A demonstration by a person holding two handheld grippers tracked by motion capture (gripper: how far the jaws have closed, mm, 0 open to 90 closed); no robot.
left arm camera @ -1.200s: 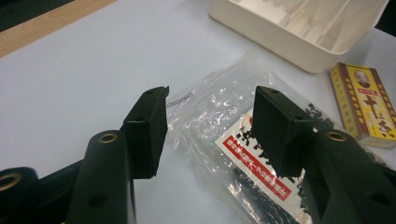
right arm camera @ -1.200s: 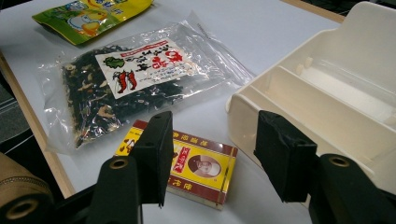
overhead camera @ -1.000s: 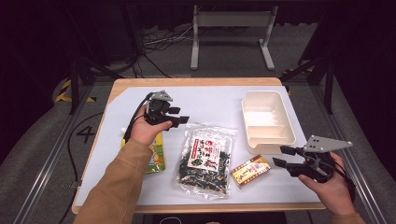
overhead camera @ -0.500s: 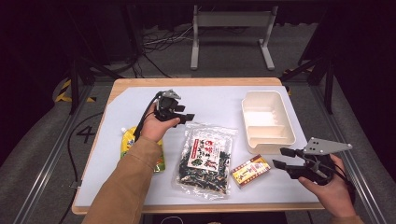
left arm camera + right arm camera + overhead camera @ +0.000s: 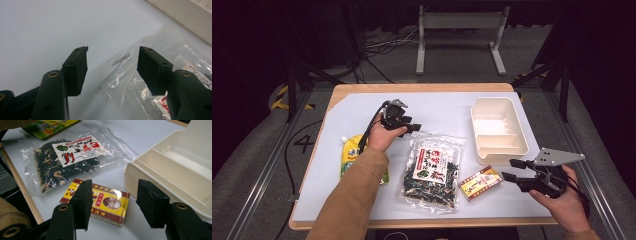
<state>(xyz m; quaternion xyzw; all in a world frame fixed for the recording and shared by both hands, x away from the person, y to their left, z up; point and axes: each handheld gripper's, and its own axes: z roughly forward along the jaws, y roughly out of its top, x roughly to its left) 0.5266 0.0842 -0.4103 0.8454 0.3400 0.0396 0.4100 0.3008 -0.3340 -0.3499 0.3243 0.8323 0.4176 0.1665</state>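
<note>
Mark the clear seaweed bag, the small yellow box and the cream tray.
clear seaweed bag [image 5: 432,167], high view, printed label.
small yellow box [image 5: 105,201], right gripper view, top face.
cream tray [image 5: 522,145], high view, right rim.

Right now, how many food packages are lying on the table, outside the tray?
3: a clear seaweed bag in the middle, a yellow-green pouch left of it, partly under the left forearm, and a small red-yellow box right of it.

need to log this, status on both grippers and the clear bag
Left gripper open, at top edge of clear plastic bag of dark dried food. Right gripper open over small red-yellow box. Nothing blocking.
</note>
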